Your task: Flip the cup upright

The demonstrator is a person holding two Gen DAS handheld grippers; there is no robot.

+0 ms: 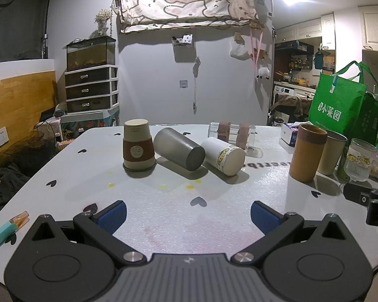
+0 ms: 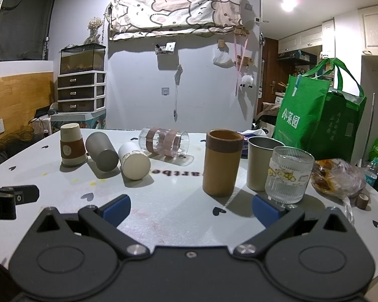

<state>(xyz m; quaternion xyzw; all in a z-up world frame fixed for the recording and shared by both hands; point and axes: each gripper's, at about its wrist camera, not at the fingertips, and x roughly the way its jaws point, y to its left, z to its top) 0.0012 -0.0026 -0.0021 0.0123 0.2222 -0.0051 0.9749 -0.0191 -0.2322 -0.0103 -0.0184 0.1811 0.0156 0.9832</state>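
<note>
On the white table (image 1: 163, 216), a paper cup with a brown sleeve (image 1: 138, 148) (image 2: 71, 144) stands upside down. Beside it a grey metal cup (image 1: 180, 149) (image 2: 102, 151), a white cup (image 1: 224, 156) (image 2: 134, 161) and a clear glass with brown bands (image 1: 230, 132) (image 2: 163, 141) lie on their sides. At the right, a brown cup (image 1: 308, 152) (image 2: 223, 162), a beige cup (image 1: 331, 151) (image 2: 262, 162) and a ribbed glass (image 1: 360, 159) (image 2: 288, 173) stand upright. My left gripper (image 1: 187, 216) and right gripper (image 2: 191, 209) are open and empty, near the front edge.
A green shopping bag (image 1: 340, 100) (image 2: 315, 110) stands at the table's right rear. A plastic food bag (image 2: 337, 176) lies at the right. A teal and orange object (image 1: 7, 229) lies at the left front. A drawer unit (image 1: 90, 88) stands behind the table.
</note>
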